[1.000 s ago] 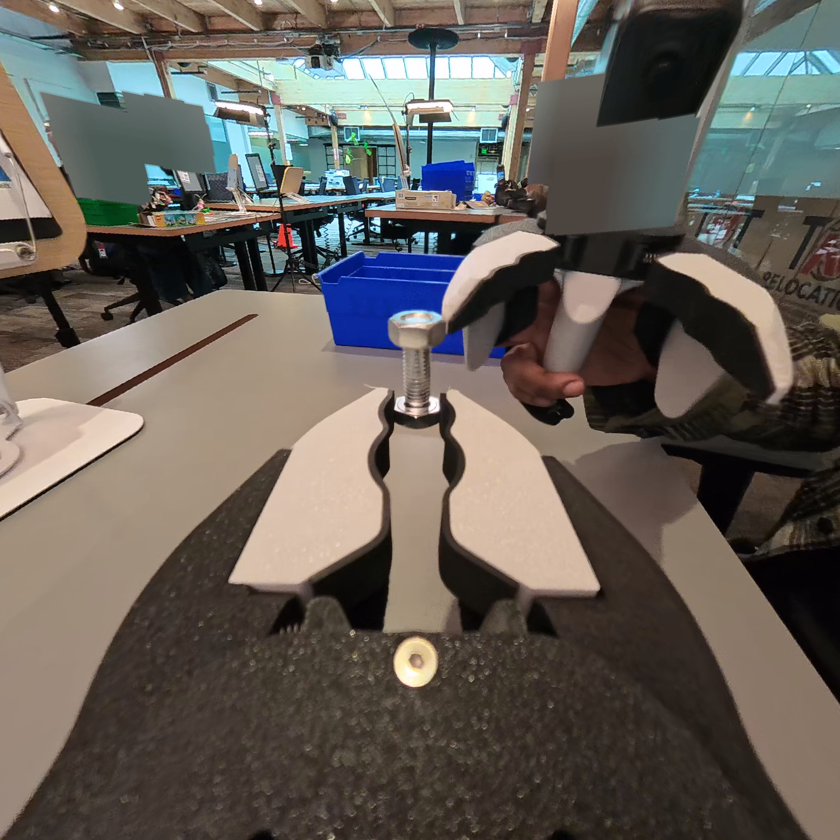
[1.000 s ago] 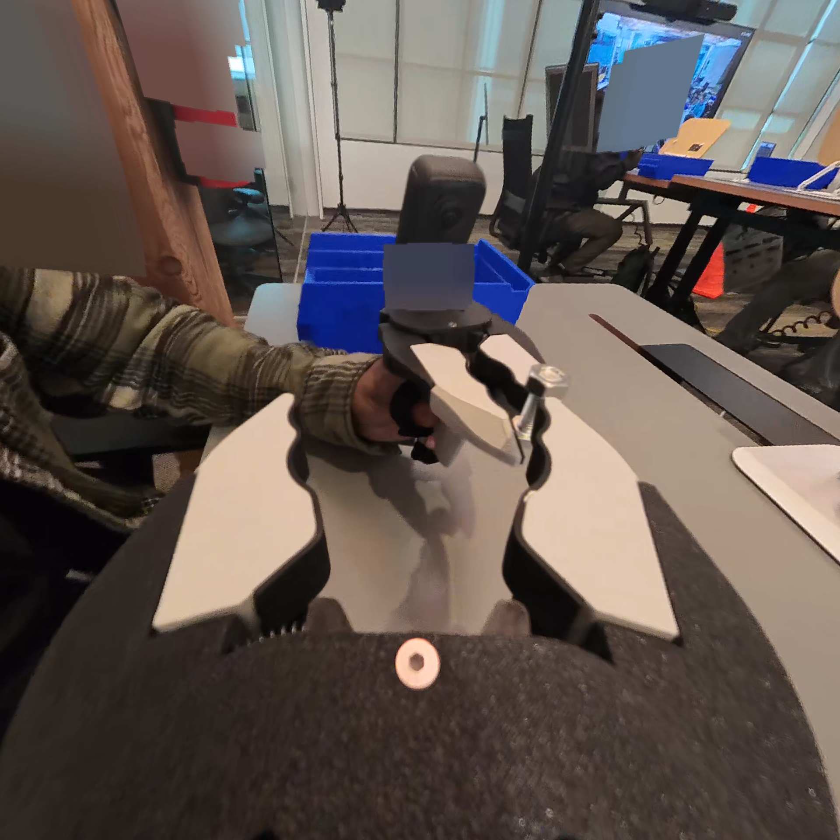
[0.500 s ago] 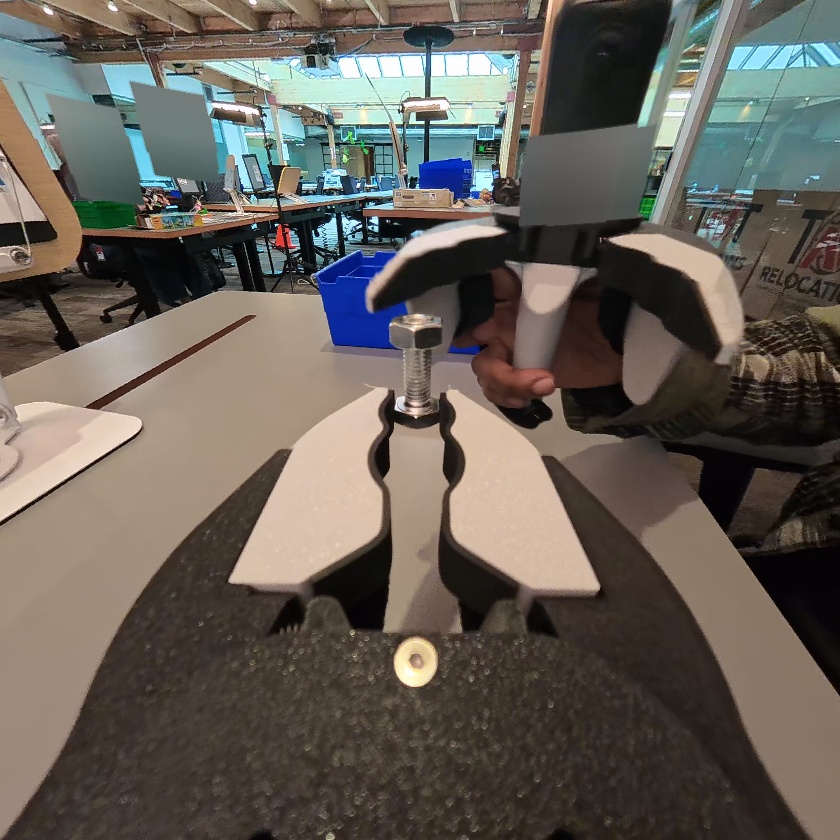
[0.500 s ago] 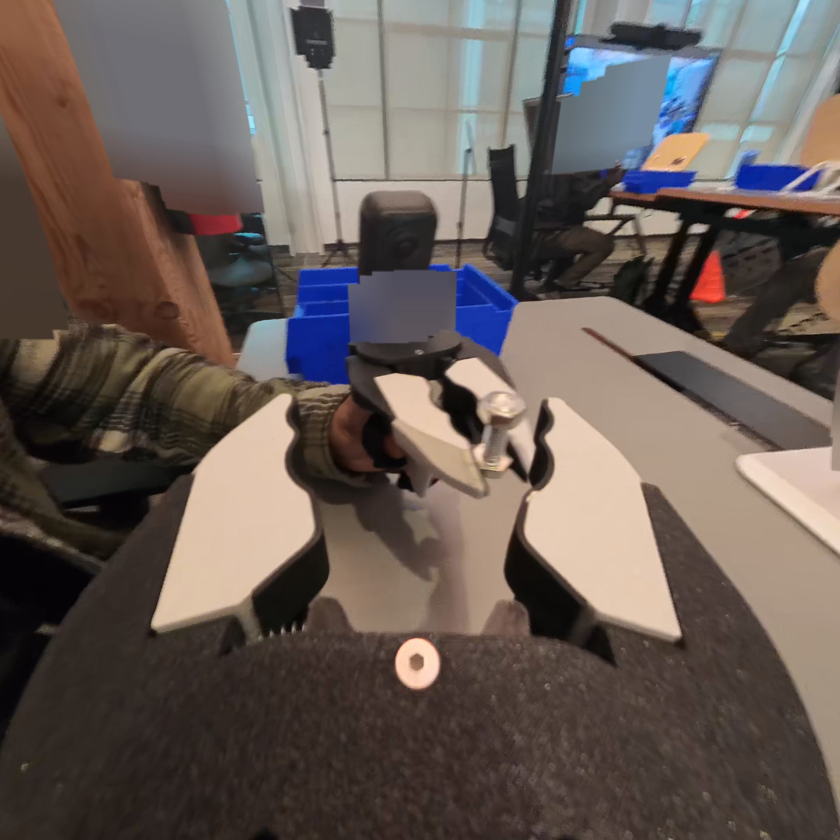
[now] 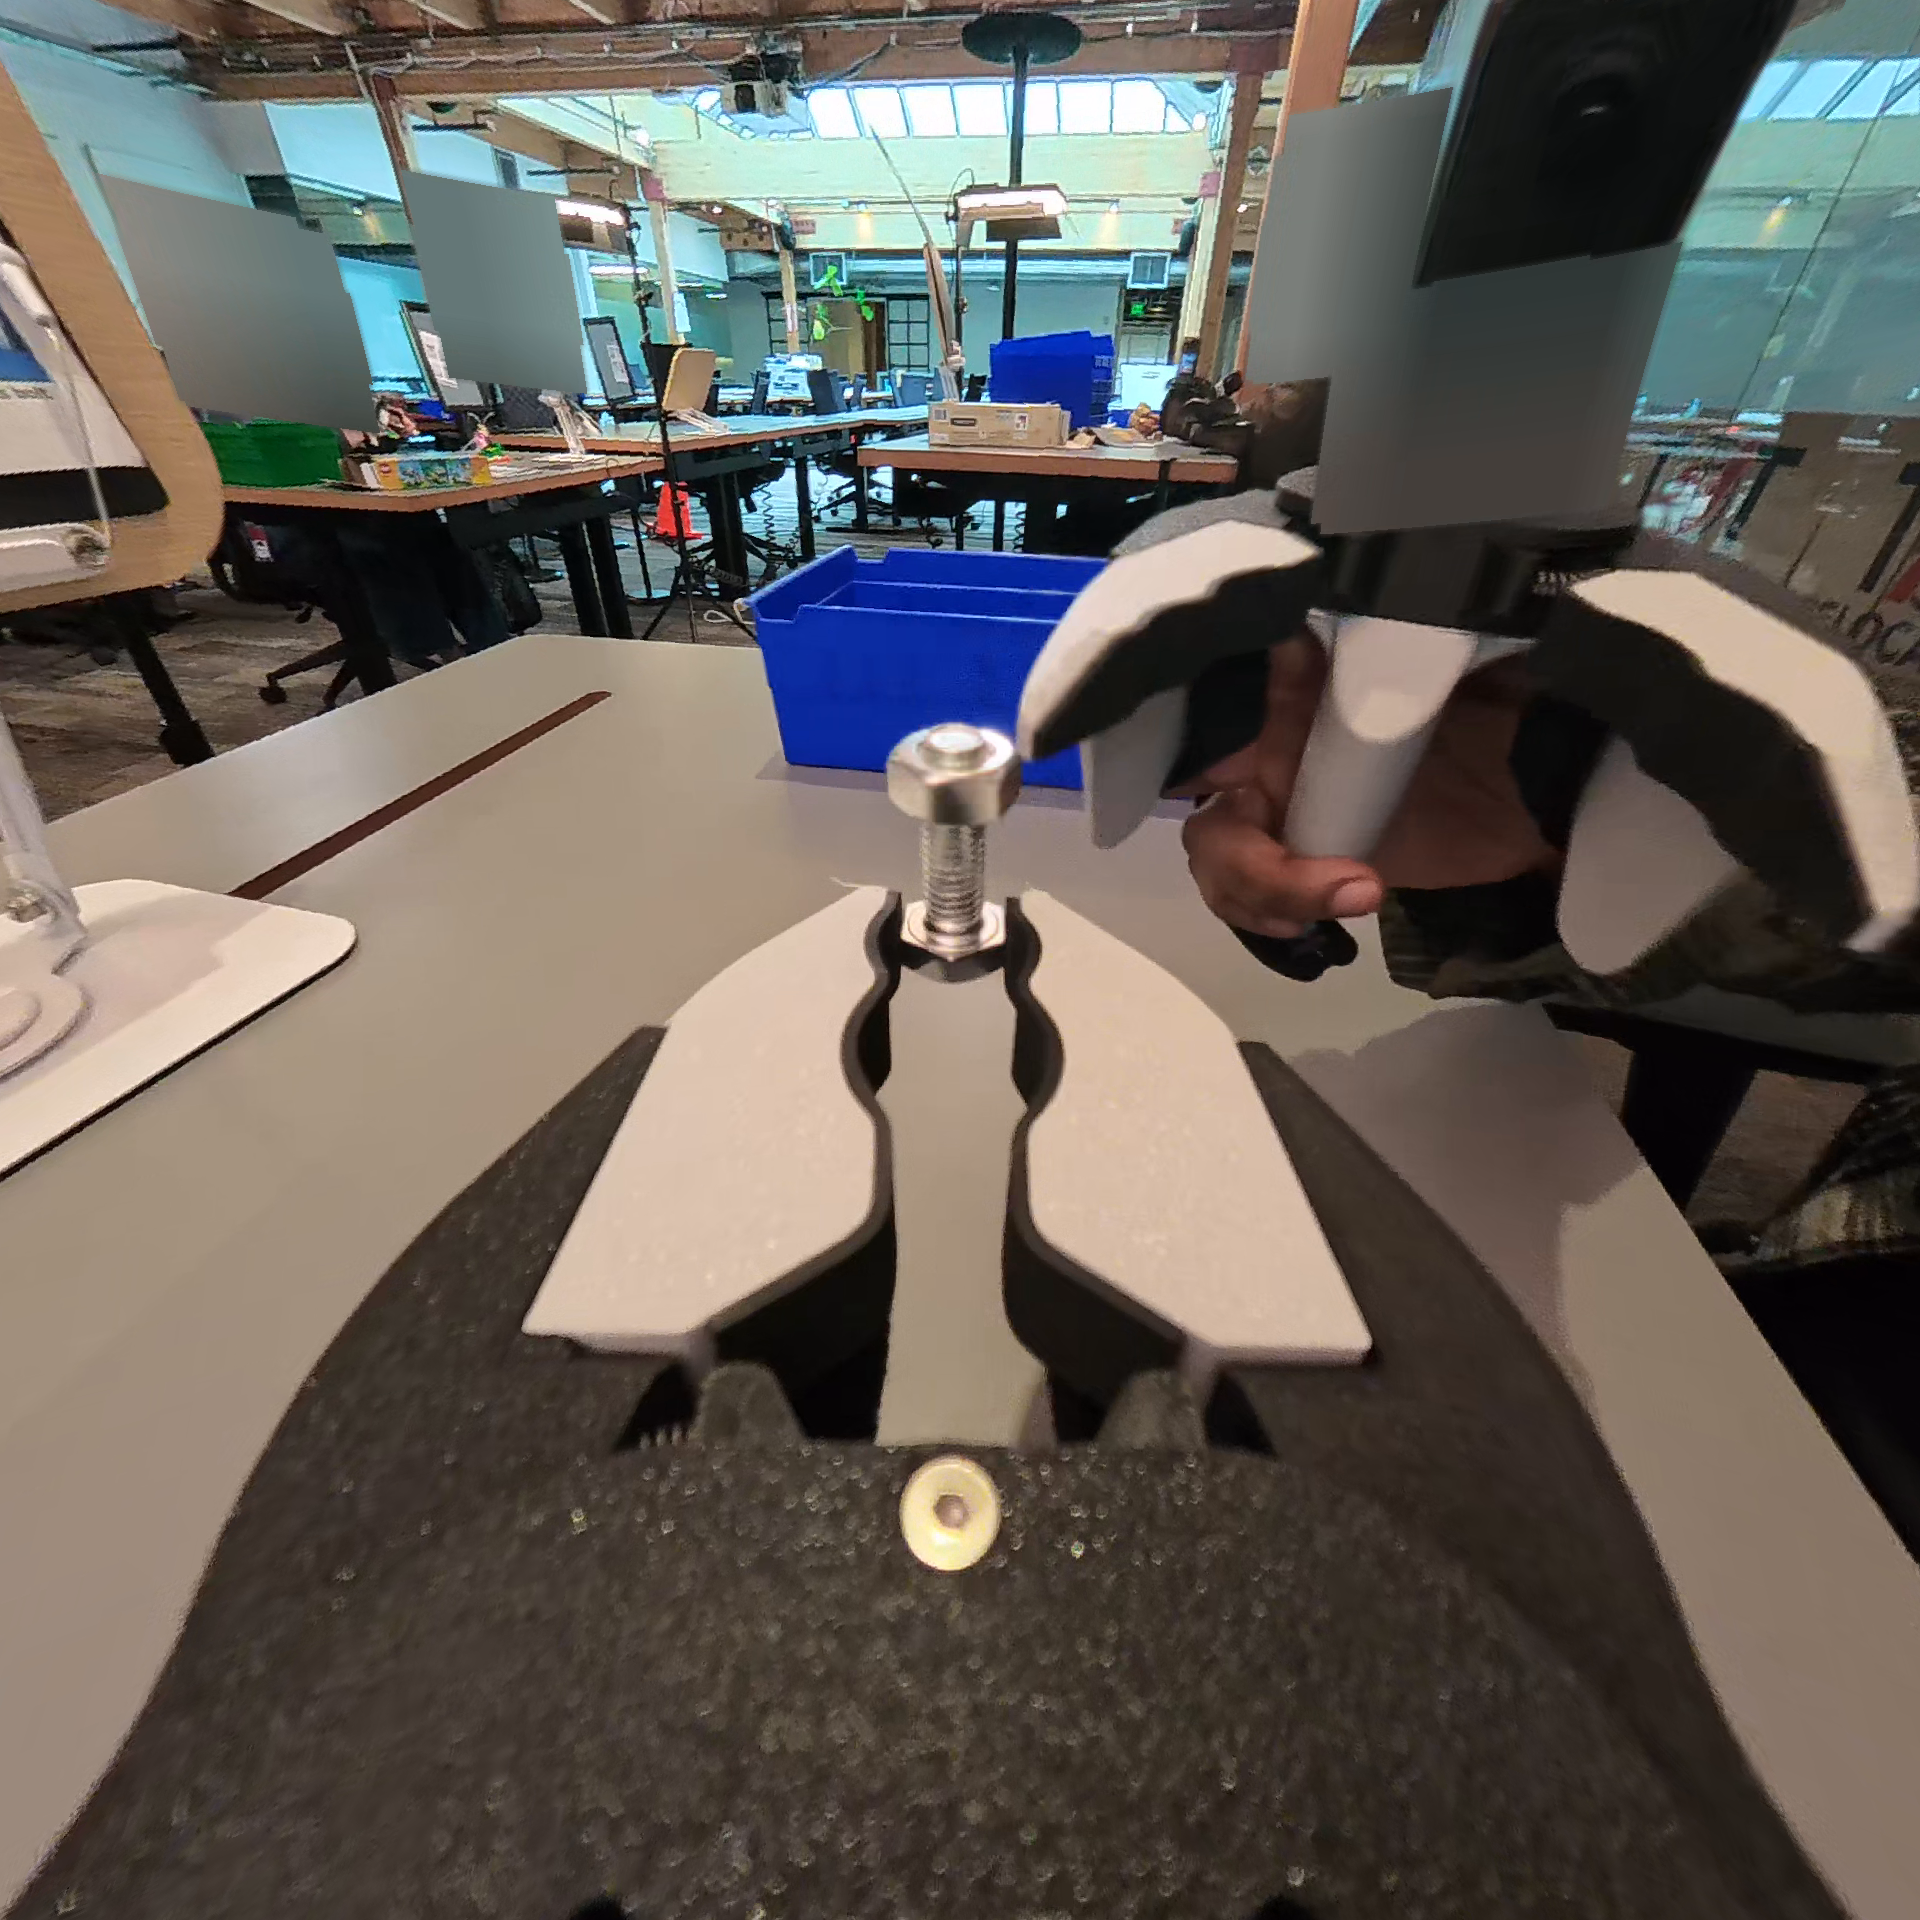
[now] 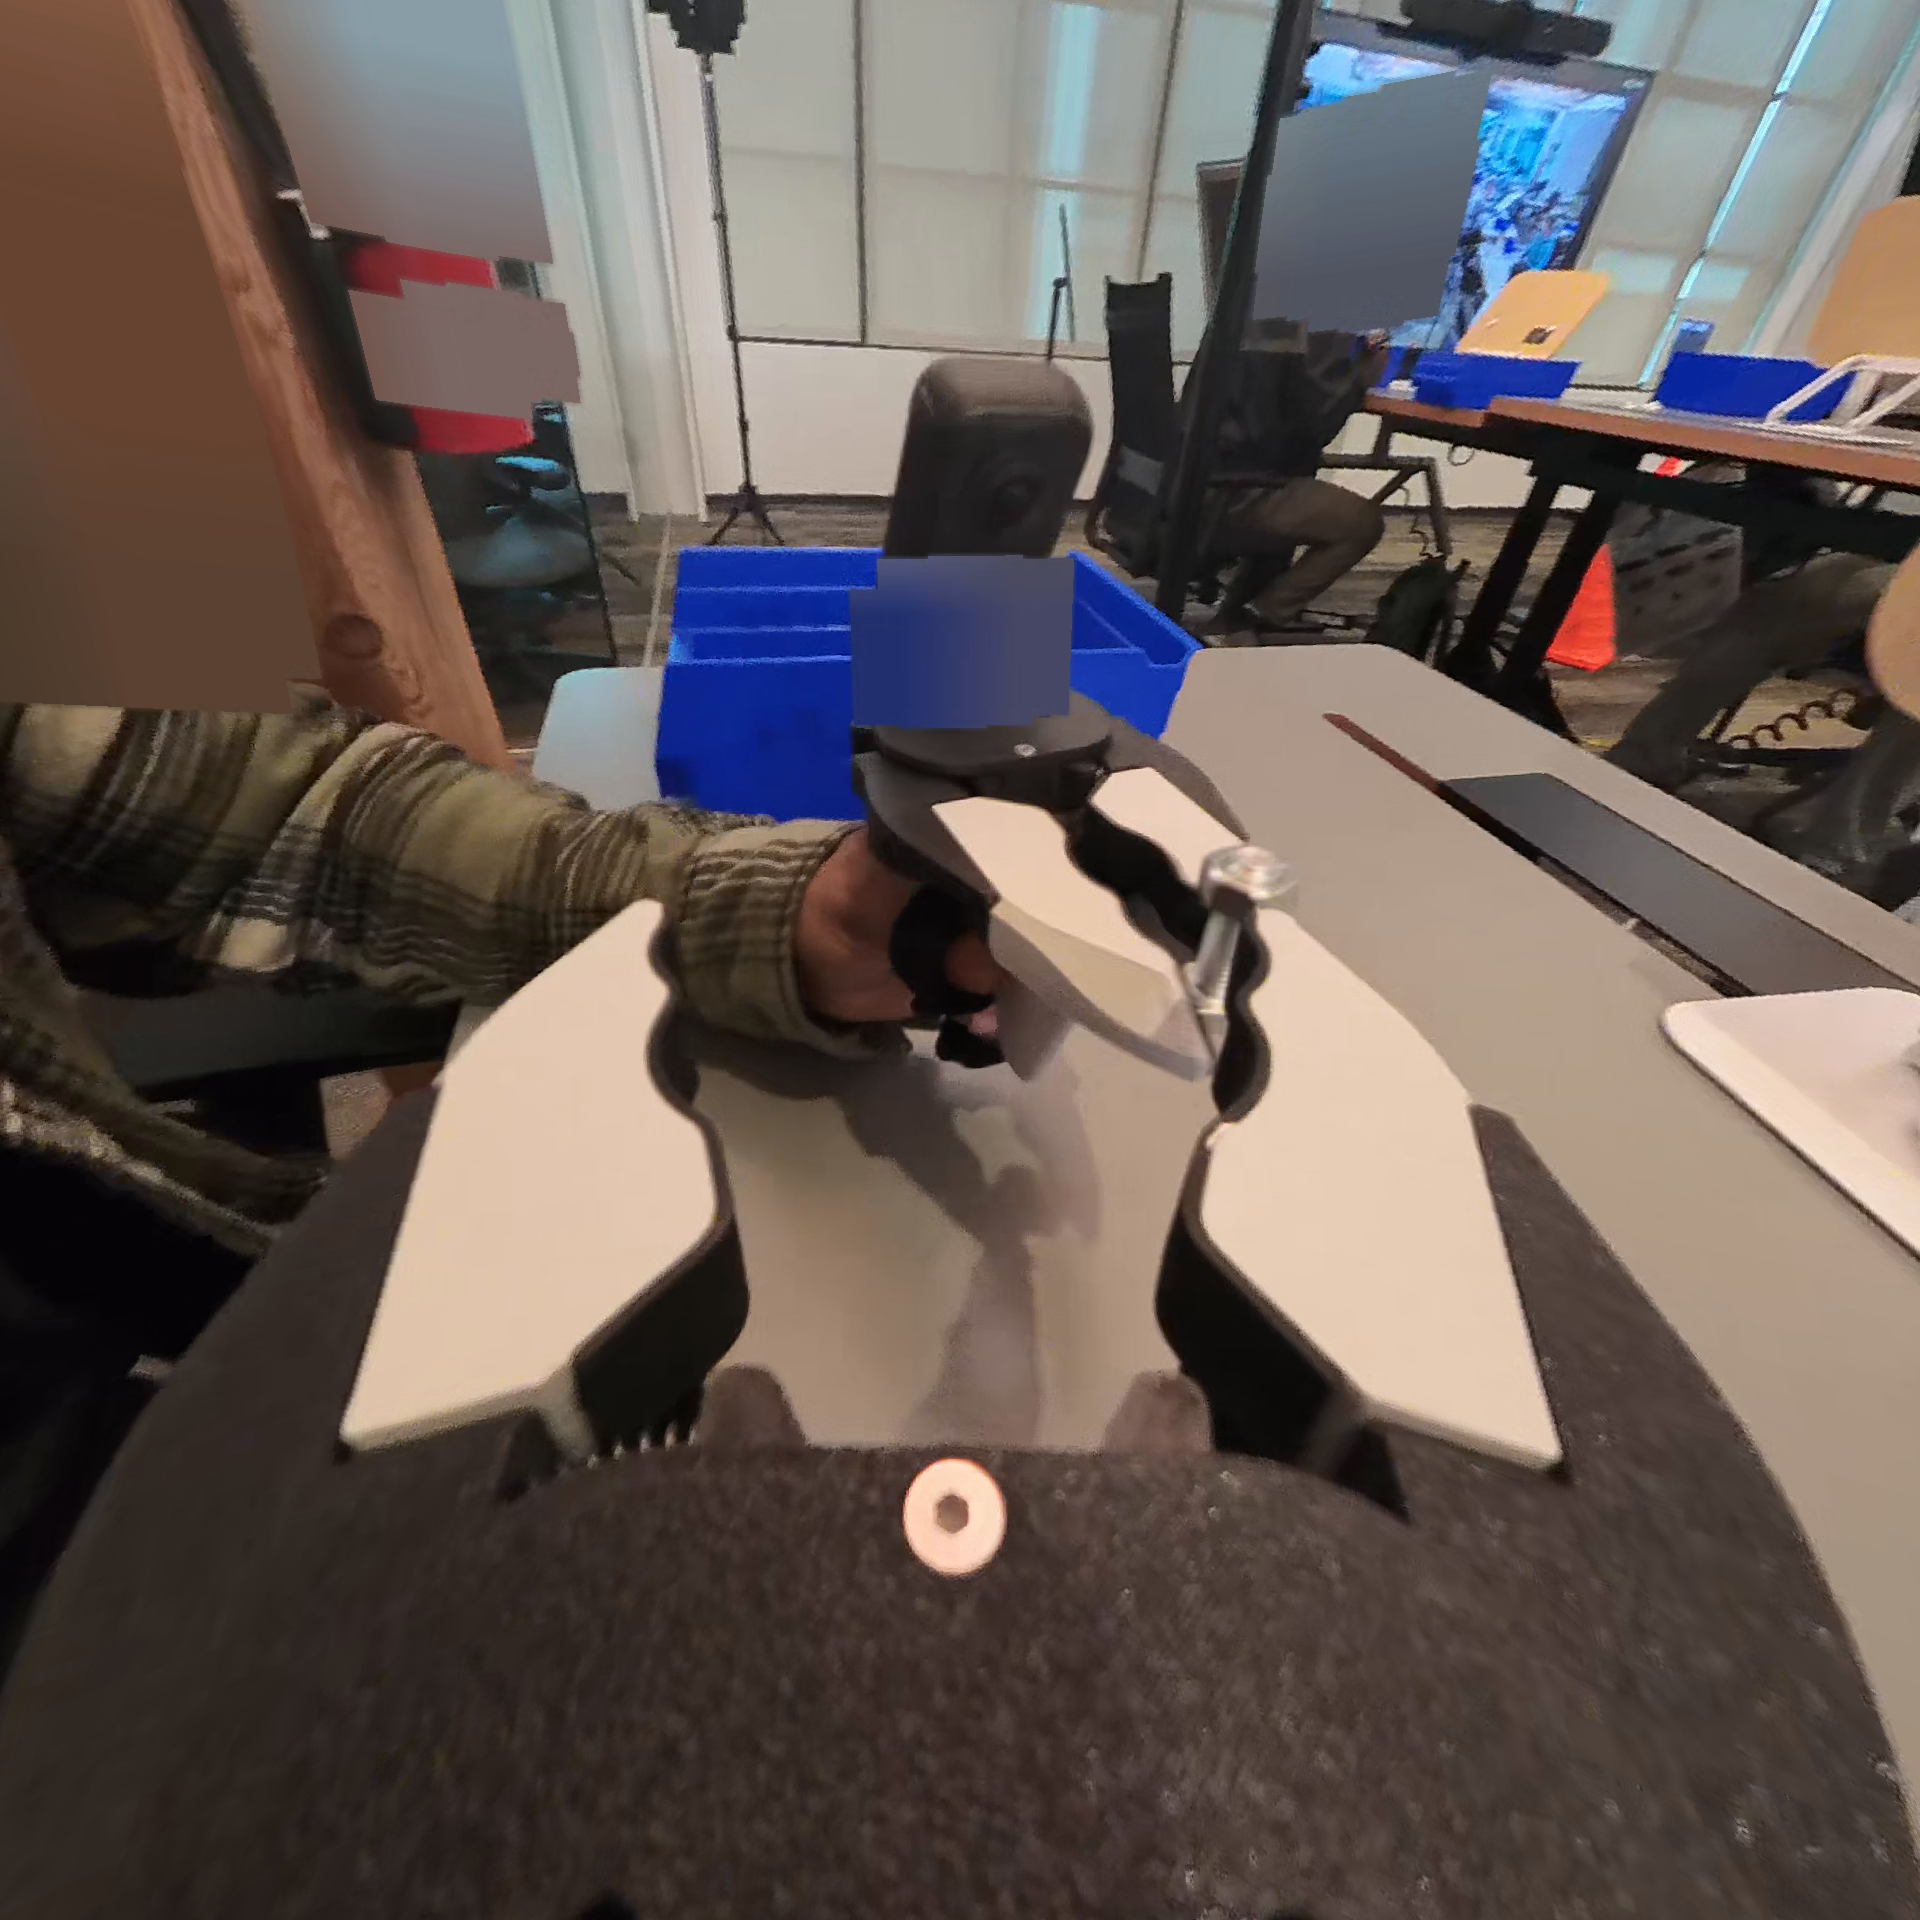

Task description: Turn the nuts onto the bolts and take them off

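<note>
A steel bolt (image 5: 953,831) stands upright over the grey table (image 5: 540,935), with a hex piece at its top. My left gripper (image 5: 951,935) is shut on the thin hex nut (image 5: 951,927) at the bolt's lower end. My right gripper (image 5: 1455,831) hangs open to the right of the bolt, and its near fingertip (image 5: 1049,717) is just beside the top hex. In the right wrist view my right gripper (image 6: 956,935) is open and empty. The bolt (image 6: 1231,935) shows there by its right finger, held by the left gripper (image 6: 1184,1029).
A blue bin (image 5: 914,665) stands behind the bolt and also shows in the right wrist view (image 6: 769,675). A white pad (image 5: 156,987) lies at the left. A dark strip (image 5: 416,800) runs along the table. The table's edge (image 5: 1662,1299) is close on the right.
My open right gripper swung left over the top of the bolt, then came back to the right of it. The left gripper kept its hold and stayed in place.
</note>
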